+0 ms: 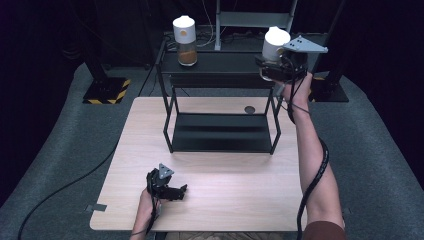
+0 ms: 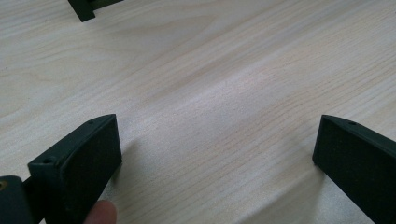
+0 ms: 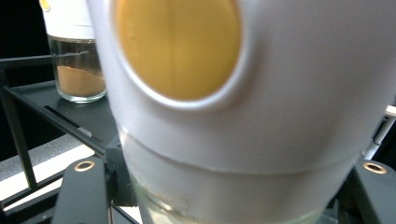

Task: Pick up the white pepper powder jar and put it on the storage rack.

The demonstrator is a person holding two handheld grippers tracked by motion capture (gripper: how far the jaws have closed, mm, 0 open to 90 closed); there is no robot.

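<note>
Two white-lidded glass jars on rack's top shelf [image 1: 220, 62]; right tongs [image 1: 274, 70] clamp right jar [image 1: 275, 43] at its glass base, prob rigid, slick, breakable; left tongs [image 1: 172, 192] wide open, empty, over bench [image 1: 240, 175]

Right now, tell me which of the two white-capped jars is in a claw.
The jar at the shelf's right end, held by the right claw. The other jar, with brown powder, stands free at the left.

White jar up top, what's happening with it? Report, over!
Right gripper shut on white-capped jar at shelf's top right. Left gripper open, low over table. Second jar, brown powder, stands apart at left. Nothing in the way.
</note>
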